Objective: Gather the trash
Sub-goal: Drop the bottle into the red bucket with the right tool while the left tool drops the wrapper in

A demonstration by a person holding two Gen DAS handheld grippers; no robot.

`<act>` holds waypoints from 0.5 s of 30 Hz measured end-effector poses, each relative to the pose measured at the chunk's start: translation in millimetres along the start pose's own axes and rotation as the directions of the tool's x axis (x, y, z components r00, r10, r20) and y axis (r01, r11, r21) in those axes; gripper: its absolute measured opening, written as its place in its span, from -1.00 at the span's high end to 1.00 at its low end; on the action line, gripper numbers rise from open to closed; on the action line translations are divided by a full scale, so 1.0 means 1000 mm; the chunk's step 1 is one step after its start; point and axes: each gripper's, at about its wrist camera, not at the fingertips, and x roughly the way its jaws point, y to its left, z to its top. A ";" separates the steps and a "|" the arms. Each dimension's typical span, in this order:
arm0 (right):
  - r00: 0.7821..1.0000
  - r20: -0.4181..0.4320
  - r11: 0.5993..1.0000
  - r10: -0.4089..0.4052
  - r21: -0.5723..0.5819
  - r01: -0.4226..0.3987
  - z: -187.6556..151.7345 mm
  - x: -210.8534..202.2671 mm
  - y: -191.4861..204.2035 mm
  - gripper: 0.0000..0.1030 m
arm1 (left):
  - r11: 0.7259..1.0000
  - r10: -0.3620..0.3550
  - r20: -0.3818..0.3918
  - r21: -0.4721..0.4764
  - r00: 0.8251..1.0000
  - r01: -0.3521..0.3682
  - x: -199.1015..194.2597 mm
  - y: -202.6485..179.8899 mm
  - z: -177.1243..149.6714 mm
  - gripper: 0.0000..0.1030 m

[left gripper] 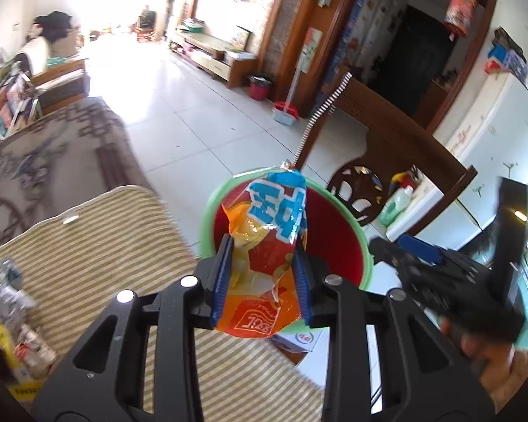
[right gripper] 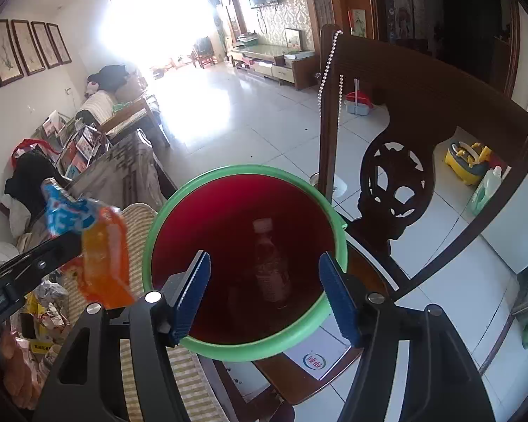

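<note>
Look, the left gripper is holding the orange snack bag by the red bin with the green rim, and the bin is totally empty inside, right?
Not quite. The left gripper does hold the orange snack bag by the red bin, but the bin is not empty. The right wrist view shows a plastic bottle lying inside it.

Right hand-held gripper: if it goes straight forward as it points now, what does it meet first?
The right hand-held gripper is open and aimed into the red bin. Its way looks free to the bin's inside, where it would probably first meet the plastic bottle; depth is unclear.
</note>
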 end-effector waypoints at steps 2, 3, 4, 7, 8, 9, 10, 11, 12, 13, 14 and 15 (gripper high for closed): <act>1.000 0.011 1.000 -0.013 -0.004 0.013 -0.004 -0.009 -0.004 -0.25 | 1.000 -0.019 -0.011 0.018 1.000 0.019 0.013 -0.011 0.005 0.40; 1.000 0.018 1.000 -0.024 -0.007 0.024 -0.006 -0.014 -0.006 -0.26 | 0.999 -0.026 -0.014 0.026 1.000 0.027 0.017 -0.016 0.006 0.40; 0.999 0.021 0.999 -0.031 -0.008 0.031 -0.008 -0.017 -0.006 -0.28 | 0.999 -0.032 -0.021 0.037 0.999 0.032 0.022 -0.020 0.008 0.40; 0.999 0.028 0.999 -0.043 0.004 0.043 -0.013 -0.024 -0.012 -0.31 | 0.997 -0.042 -0.035 0.058 0.999 0.044 0.034 -0.030 0.011 0.40; 0.999 0.028 0.999 -0.046 0.010 0.046 -0.014 -0.026 -0.014 -0.32 | 0.997 -0.043 -0.040 0.064 0.998 0.045 0.037 -0.032 0.011 0.40; 0.998 0.029 0.999 -0.050 0.016 0.049 -0.015 -0.027 -0.016 -0.32 | 0.996 -0.044 -0.044 0.069 0.998 0.047 0.040 -0.034 0.012 0.39; 0.998 0.029 0.998 -0.054 0.018 0.054 -0.015 -0.028 -0.017 -0.32 | 0.996 -0.044 -0.047 0.072 0.998 0.047 0.042 -0.035 0.011 0.36; 0.998 0.030 0.998 -0.058 0.021 0.058 -0.016 -0.029 -0.018 -0.32 | 0.997 -0.036 -0.046 0.071 0.998 0.039 0.043 -0.036 0.011 0.12; 0.998 0.031 0.998 -0.060 0.023 0.059 -0.017 -0.030 -0.018 -0.32 | 0.997 -0.029 -0.047 0.068 0.999 0.032 0.045 -0.033 0.011 -0.08; 0.998 0.033 0.998 -0.060 0.024 0.059 -0.017 -0.030 -0.018 -0.33 | 0.998 -0.025 -0.032 0.062 0.999 0.027 0.042 -0.031 0.010 -0.33; 0.998 0.035 0.998 -0.059 0.025 0.058 -0.017 -0.031 -0.017 -0.33 | 0.998 -0.022 -0.021 0.061 1.000 0.024 0.041 -0.032 0.010 -0.36; 0.998 0.037 0.998 -0.057 0.024 0.057 -0.017 -0.032 -0.015 -0.33 | 0.998 -0.018 -0.014 0.063 1.000 0.019 0.036 -0.030 0.008 -0.36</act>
